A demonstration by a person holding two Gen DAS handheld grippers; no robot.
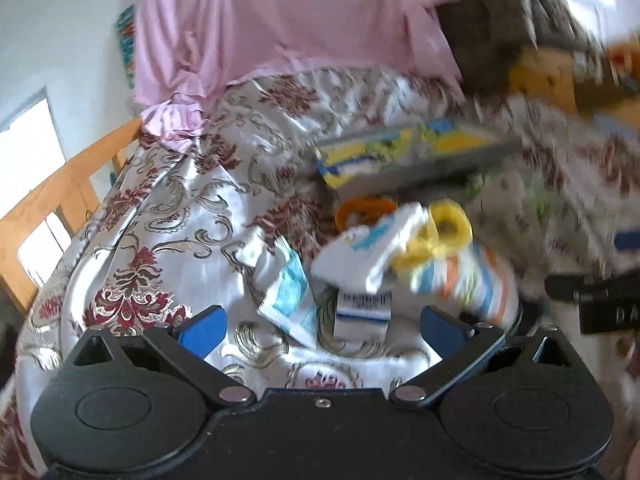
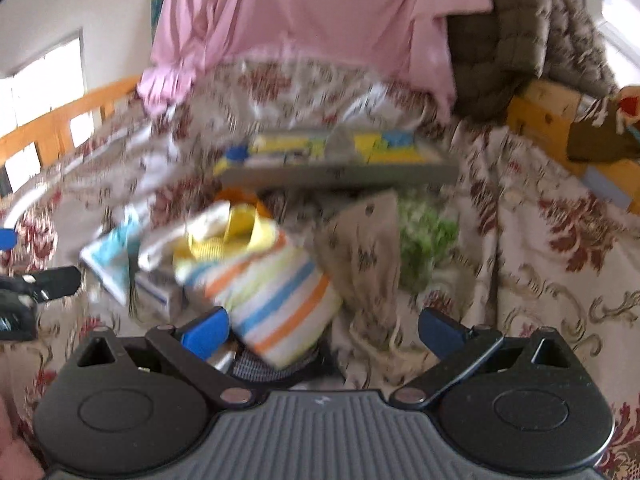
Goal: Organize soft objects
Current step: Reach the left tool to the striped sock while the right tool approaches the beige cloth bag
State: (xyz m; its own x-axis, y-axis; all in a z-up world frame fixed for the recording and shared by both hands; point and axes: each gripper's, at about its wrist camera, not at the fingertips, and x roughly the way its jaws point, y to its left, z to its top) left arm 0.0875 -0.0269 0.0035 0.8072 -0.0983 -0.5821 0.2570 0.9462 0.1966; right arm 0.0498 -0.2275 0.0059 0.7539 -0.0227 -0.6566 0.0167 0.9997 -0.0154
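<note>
A heap of soft things lies on a floral bedspread [image 1: 168,208]. It holds a striped white, blue and orange cloth [image 2: 276,288], yellow rolled pieces [image 1: 448,224], a white folded cloth [image 1: 376,248] and a blue-and-white packet [image 1: 292,300]. A grey tray [image 2: 340,172] with yellow and blue items stands behind the heap. My left gripper [image 1: 320,326] is open, low over the bedspread just in front of the packet. My right gripper [image 2: 324,328] is open too, with the striped cloth's near edge between its blue fingers [image 2: 206,332]. Both views are blurred.
A pink sheet [image 2: 304,16] hangs at the back. A beige patterned bag [image 2: 368,256] and a green cloth [image 2: 428,240] lie right of the heap. A wooden bed rail [image 1: 60,196] runs along the left. A dark quilted jacket [image 2: 520,32] and yellow boxes [image 2: 548,112] sit far right.
</note>
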